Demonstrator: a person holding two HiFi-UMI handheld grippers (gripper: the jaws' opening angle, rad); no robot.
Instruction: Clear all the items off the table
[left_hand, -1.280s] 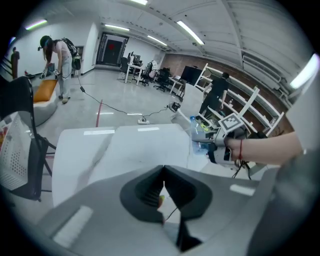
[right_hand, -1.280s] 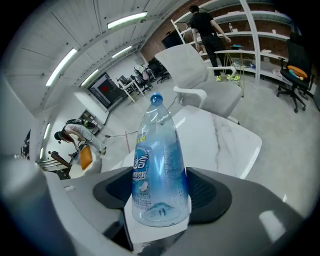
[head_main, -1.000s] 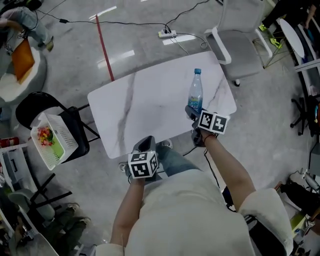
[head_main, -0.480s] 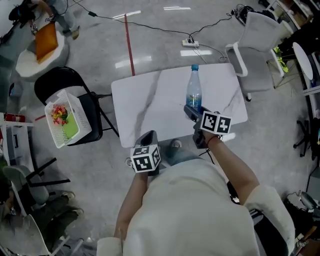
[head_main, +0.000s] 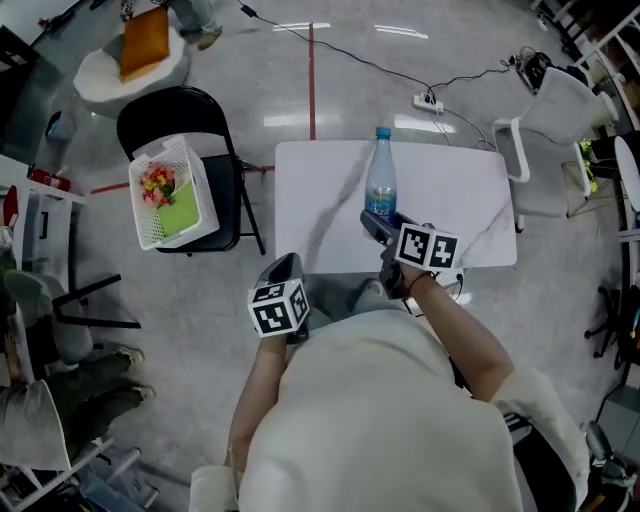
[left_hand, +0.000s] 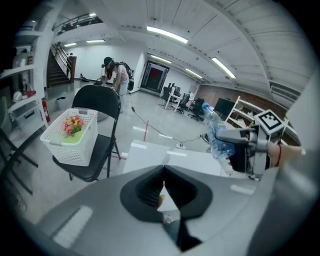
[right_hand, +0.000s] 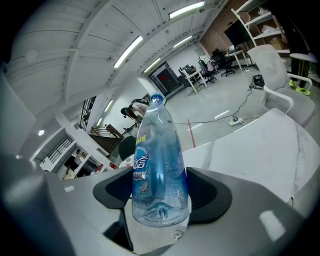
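Two grippers in view, both at the near edge of the white marble table. Right gripper: jaws spread partway and pinching the lower body of the water bottle, one pad on each side, the round base showing between them in the right gripper view. Bottle is clear plastic with a blue label and a blue cap, and it leans slightly. In the left gripper view it hangs in the air over the tabletop rather than standing on it (only the table's surface shows beneath it). Left gripper: jaws pressed together with nothing between the pads, held just off the table's near-left corner and pointing forward and down. From the head view, no other item lies on the tabletop. To the left of the table stands a black chair, well apart from both grippers. A white basket sits on its seat. Inside the basket are a small bunch of flowers and a green item beside it, kind not clear. A white chair stands at the table's far right, and a power strip lies on the floor beyond the table.
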